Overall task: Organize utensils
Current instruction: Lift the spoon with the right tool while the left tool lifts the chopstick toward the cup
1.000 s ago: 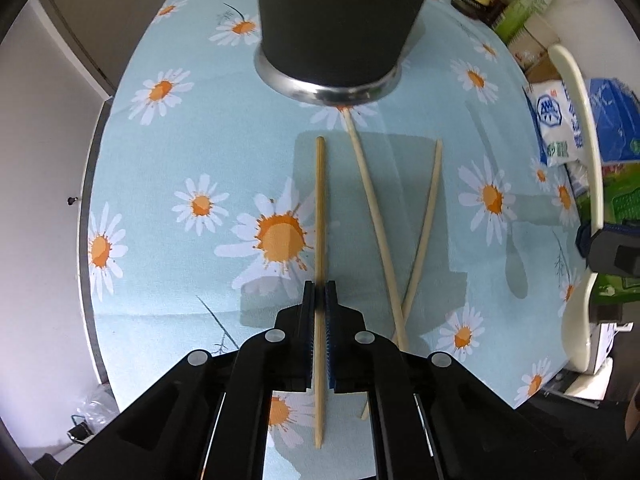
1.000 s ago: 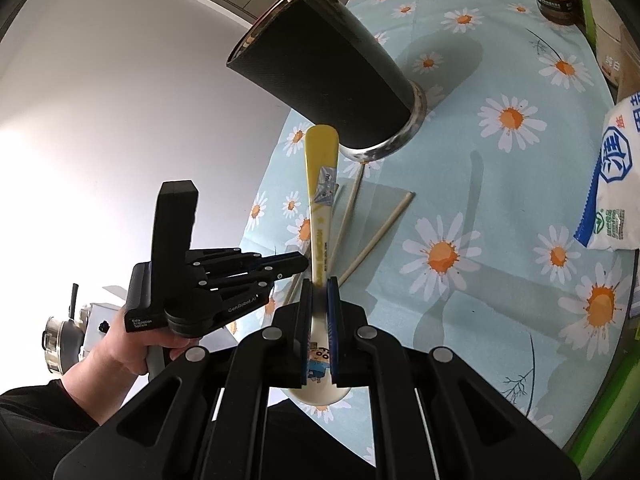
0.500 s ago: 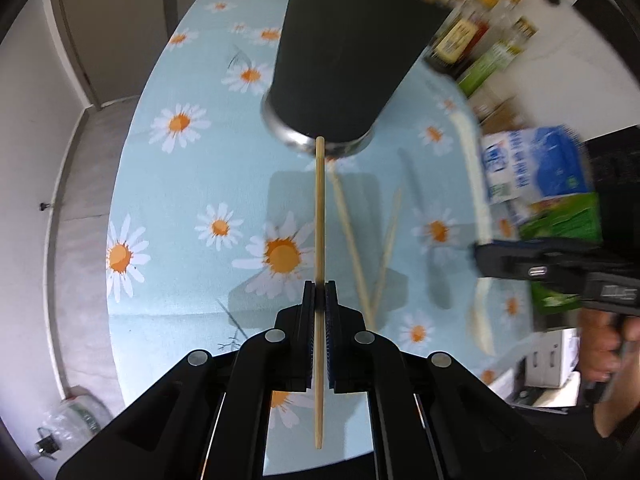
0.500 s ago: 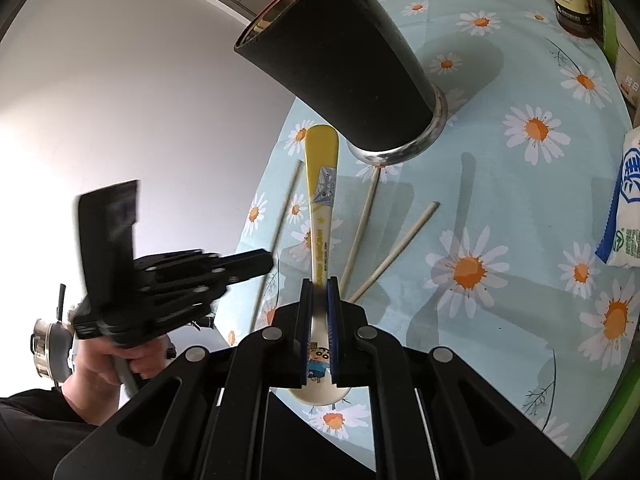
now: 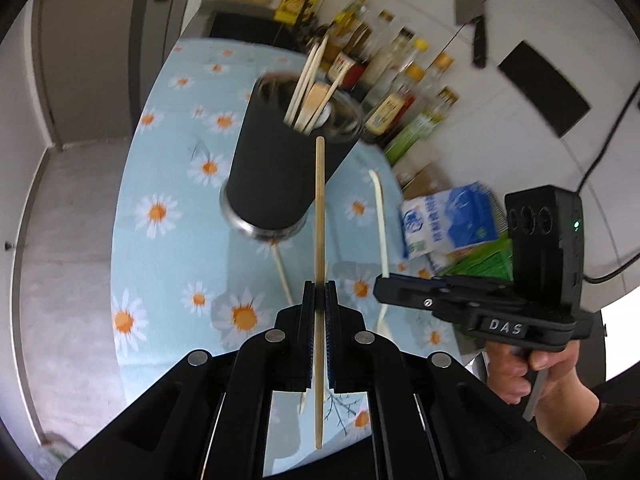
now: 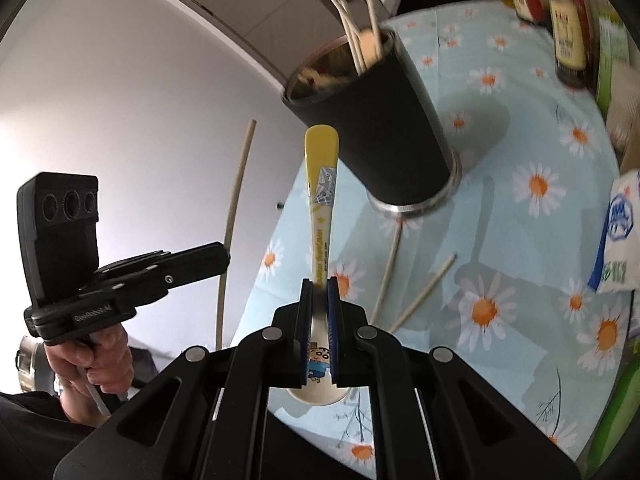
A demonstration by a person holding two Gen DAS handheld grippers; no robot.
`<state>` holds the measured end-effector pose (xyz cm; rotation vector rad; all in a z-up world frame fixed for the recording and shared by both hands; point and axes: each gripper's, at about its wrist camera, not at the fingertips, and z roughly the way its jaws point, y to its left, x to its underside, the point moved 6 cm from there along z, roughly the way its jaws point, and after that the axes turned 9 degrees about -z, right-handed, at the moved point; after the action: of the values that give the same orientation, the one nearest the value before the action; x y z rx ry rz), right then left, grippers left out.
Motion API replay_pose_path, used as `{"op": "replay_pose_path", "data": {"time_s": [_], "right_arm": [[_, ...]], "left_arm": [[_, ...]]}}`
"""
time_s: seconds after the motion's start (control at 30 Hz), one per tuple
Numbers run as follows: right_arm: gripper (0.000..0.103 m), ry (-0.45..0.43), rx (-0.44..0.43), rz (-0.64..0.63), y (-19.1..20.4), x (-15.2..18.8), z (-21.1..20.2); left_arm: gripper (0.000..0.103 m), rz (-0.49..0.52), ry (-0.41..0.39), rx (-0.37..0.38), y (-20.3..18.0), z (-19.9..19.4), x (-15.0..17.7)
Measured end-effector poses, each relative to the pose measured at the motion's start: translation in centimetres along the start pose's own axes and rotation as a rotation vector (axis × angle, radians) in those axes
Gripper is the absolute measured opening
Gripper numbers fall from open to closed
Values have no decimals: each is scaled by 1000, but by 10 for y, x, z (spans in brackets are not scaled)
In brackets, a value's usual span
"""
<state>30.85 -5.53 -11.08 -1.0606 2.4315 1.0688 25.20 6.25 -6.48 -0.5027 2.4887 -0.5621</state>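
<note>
While the left gripper (image 5: pixel 319 286) stays out of contact with the tabletop, its jaws are clamped together on a single wooden chopstick (image 5: pixel 319 216), which runs straight out along the fingers with its far tip lying, in this view, over the side of the black utensil holder (image 5: pixel 280 168) just below its rim. That holder stands upright on the daisy-print tablecloth (image 5: pixel 160 248) and already contains several chopsticks (image 5: pixel 306 80) and a wooden utensil whose kind is too blurred to tell. Two loose chopsticks (image 6: pixel 404 284) lie on the cloth just in front of the holder's metal base, one of them running up to the base. To the right, the right gripper (image 6: pixel 319 286) is pinched shut on a yellow-handled cartoon spoon (image 6: pixel 320 200), bowl toward the camera and handle pointing toward the holder. From the left wrist view the spoon shows edge-on as a pale curve near the holder. A hand (image 5: pixel 532 368) grips the right tool's handle, and another hand (image 6: pixel 96 364) grips the left one. Sauce bottles (image 5: pixel 396 80) line the wall behind the table, and a blue-and-white packet (image 5: pixel 444 216) sits at its right edge.
</note>
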Motion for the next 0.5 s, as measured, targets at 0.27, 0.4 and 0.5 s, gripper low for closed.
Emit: {"op": "replay_pose_path", "data": {"time_s": [0.27, 0.4, 0.5], "right_arm": [[8, -211, 28, -48, 18, -37, -31], [8, -289, 67, -81, 21, -59, -41], [8, -339, 91, -92, 21, -75, -45]], "left_arm": [[4, 24, -95, 121, -11, -20, -37], [4, 41, -162, 168, -14, -28, -54], [4, 50, -221, 192, -15, -35, -67]]}}
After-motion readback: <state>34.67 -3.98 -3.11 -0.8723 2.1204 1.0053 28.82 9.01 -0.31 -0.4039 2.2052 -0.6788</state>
